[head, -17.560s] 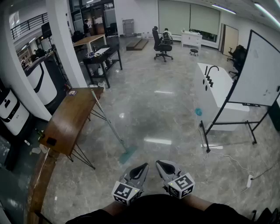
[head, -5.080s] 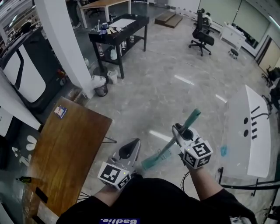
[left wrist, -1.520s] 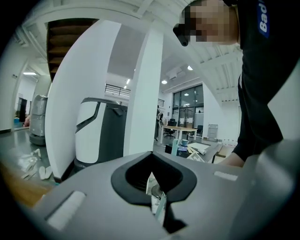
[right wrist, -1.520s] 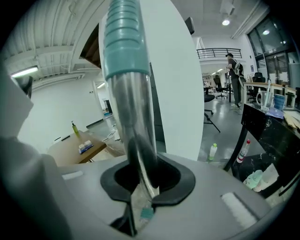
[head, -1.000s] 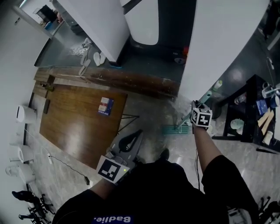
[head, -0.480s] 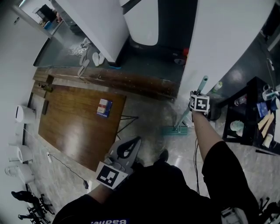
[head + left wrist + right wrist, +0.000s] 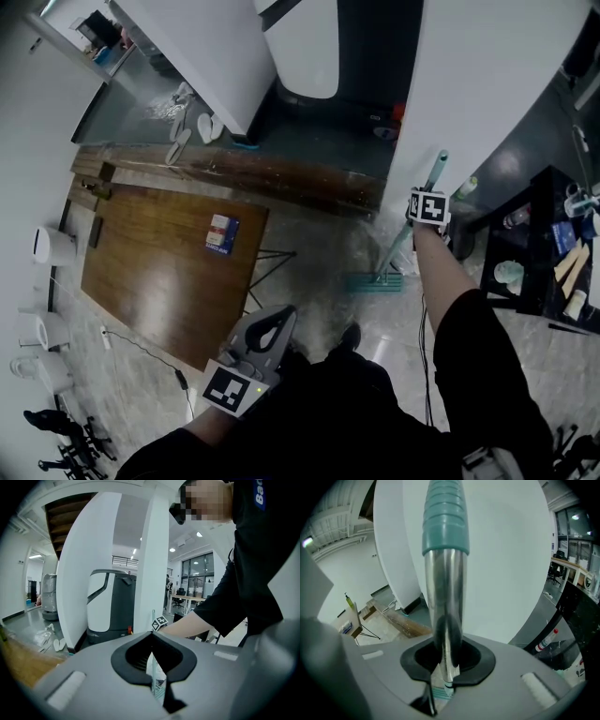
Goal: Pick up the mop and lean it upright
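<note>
mop grip point(image 7: 443, 517): teal, ribbed
mop shaft point(image 7: 444, 597): shiny silver
mop head point(image 7: 375, 281): teal
table point(image 7: 159, 272): brown wood grain
pillar point(image 7: 487, 84): white

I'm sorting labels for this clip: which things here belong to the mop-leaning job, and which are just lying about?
Job: mop, right gripper shut on its handle, white pillar behind it.
Lying about: wooden table, small box on it, white slippers, black shelf unit; left gripper idle.

Mop point(image 7: 373, 281) stands beside pillar point(image 7: 487, 84), right of table point(image 7: 159, 272).
</note>
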Tool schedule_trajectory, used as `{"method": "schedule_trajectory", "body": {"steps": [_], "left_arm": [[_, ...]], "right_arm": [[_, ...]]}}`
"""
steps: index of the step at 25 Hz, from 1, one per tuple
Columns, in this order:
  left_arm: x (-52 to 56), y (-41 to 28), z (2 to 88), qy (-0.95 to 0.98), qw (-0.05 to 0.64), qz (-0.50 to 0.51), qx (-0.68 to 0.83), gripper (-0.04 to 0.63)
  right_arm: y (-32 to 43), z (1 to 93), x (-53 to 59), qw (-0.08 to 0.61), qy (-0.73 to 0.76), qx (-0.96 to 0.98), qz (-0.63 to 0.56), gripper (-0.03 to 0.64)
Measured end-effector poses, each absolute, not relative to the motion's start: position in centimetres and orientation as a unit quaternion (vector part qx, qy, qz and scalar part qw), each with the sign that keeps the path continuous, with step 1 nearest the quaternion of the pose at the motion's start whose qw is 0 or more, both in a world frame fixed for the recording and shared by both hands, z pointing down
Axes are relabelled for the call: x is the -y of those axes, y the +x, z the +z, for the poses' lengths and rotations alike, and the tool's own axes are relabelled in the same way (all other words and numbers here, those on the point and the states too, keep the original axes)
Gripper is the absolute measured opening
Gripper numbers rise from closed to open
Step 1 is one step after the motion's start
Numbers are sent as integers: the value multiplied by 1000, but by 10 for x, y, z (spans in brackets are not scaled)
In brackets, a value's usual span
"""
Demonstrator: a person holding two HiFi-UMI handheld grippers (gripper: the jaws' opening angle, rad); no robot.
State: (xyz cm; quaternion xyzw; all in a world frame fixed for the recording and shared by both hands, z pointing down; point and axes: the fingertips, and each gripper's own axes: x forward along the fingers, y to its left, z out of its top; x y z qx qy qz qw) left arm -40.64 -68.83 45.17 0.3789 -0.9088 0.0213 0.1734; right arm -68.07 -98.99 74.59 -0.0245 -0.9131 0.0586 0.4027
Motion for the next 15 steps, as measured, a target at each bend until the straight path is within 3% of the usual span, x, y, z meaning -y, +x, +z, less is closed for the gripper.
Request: {"method": "schedule_trajectory", "body": {"steps": [15], "left_arm": [[676,-389,457,366,182,24,912,15]], "right_arm": [[-696,757,996,438,-31,896,65,88]]}}
